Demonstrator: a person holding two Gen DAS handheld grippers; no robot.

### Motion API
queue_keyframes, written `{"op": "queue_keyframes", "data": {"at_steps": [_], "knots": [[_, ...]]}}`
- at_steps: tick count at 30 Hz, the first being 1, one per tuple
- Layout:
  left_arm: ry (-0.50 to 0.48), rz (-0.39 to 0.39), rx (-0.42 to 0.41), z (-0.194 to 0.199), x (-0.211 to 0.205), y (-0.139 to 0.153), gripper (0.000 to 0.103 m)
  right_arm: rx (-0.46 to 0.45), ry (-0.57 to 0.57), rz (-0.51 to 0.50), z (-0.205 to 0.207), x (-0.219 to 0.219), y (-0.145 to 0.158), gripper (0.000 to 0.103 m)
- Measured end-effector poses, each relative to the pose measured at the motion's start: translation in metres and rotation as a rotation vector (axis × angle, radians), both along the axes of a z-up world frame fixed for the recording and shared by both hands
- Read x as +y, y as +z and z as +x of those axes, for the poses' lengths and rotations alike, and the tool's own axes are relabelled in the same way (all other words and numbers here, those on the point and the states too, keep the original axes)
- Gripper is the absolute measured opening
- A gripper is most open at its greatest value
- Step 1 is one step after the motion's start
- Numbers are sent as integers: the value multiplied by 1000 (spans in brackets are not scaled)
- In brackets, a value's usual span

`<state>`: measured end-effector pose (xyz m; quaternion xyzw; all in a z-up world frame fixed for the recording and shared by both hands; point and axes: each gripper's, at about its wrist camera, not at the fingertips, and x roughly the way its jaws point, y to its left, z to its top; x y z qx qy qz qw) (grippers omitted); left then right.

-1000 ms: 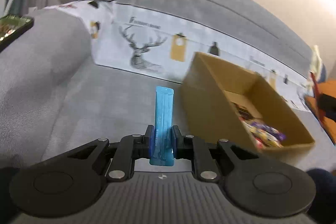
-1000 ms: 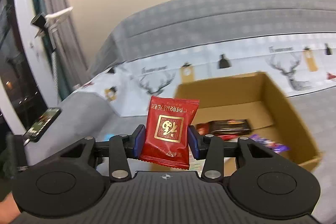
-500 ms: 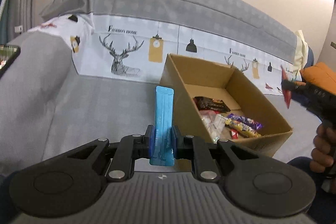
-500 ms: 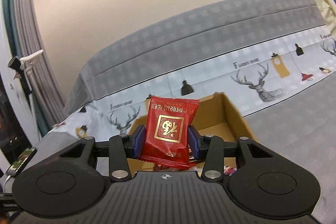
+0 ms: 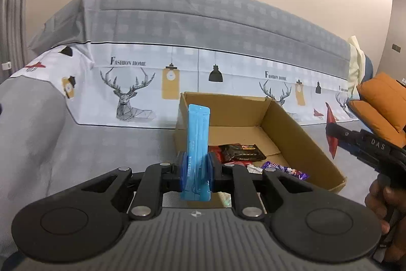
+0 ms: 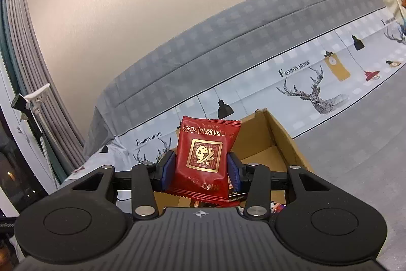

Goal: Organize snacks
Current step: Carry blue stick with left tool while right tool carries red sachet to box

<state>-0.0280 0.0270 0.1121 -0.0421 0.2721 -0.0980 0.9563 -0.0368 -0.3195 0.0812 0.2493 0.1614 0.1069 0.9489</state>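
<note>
My left gripper is shut on a long blue snack stick that stands upright between its pads. Just beyond it lies an open cardboard box holding several wrapped snacks, among them a dark bar and a purple packet. My right gripper is shut on a red packet with gold print, held over the near side of the box. In the left wrist view the right gripper reaches in from the right with the red packet, a hand below it.
The box sits on a grey bedspread with a white deer-print band behind it. Orange cushions lie at the far right. Curtains and a white clip stand are at the left in the right wrist view.
The left gripper rose and swung toward the box, so the box interior now lies straight ahead. The right gripper dropped closer to the box and rolled. Both grips are unchanged.
</note>
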Motion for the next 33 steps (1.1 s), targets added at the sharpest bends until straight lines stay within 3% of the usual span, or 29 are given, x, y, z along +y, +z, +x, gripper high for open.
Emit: {"op": "queue_keyframes", "data": {"at_steps": [21, 33], "knots": [[-84, -12, -12, 50, -48, 6, 18, -8, -52, 9, 2, -3, -3, 47], [-149, -36, -69, 99, -94, 29, 18, -22, -72, -14, 15, 2, -8, 47]]}}
